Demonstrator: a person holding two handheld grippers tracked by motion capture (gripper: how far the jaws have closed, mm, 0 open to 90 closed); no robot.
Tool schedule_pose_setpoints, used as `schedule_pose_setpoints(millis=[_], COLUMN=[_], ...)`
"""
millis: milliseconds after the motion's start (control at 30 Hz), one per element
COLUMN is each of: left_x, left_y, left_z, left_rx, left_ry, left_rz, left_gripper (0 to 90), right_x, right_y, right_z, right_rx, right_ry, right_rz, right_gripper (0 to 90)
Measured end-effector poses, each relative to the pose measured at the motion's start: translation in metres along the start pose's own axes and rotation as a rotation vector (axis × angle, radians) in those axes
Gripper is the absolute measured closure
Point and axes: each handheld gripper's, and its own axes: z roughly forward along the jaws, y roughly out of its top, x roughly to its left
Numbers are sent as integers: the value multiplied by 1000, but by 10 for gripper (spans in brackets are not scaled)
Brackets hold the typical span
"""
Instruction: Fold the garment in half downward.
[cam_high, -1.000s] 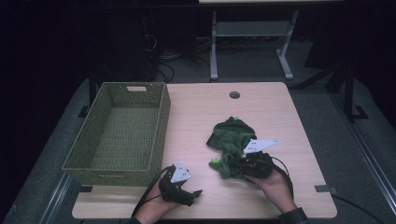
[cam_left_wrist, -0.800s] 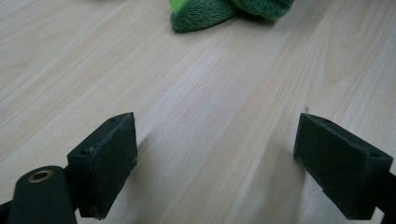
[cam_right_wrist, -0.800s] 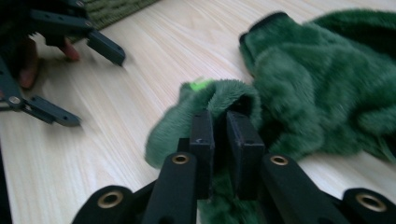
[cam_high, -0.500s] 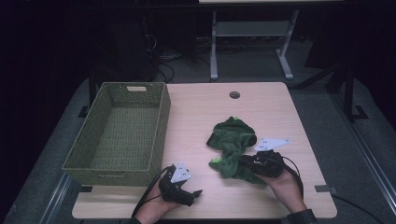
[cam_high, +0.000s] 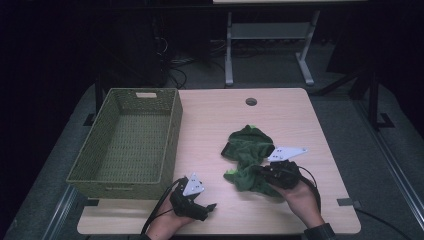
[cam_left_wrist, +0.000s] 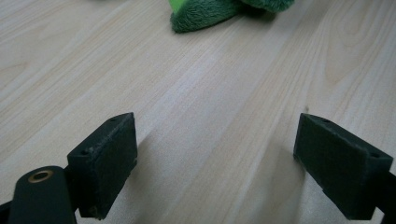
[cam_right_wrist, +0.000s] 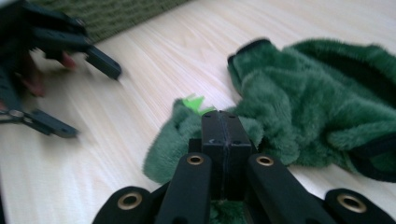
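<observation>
Near edge, left: left gripper (cam_high: 199, 210) is resting low on the wooden table (cam_high: 215, 125), jaws spread wide, nothing between them. Its own view is showing only bare wood ahead, with a tip of the green plush garment (cam_left_wrist: 210, 16) at the far edge.

Near edge, right: right gripper (cam_high: 265, 172) is lying with jaws pressed together, pinching a fold of the green plush garment (cam_high: 248, 159) at its near end. The garment is bunching rightward and farther away from that pinch; the right hand is clearly nearer.

Far left: wicker basket (cam_high: 165, 150) standing open, well apart from the garment.

How much fabric is caught between the jaws is hidden by the pile.
</observation>
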Motion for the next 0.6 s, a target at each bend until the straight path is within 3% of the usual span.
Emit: schedule_pose_setpoints(millis=[233,433,600], left_x=[0,0,0], left_y=[0,0,0], left_z=[0,0,0], left_rx=[3,3,3], left_ry=[0,-2,-2], left_rz=[4,1,1], left_gripper=[128,128,128], right_x=[-9,-17,-16], right_y=[-15,-24,-24], right_z=[24,37,36], right_rx=[102,167,160], right_ry=[-22,-8,-13], right_rz=[30,61,64], right_gripper=[899,899,880])
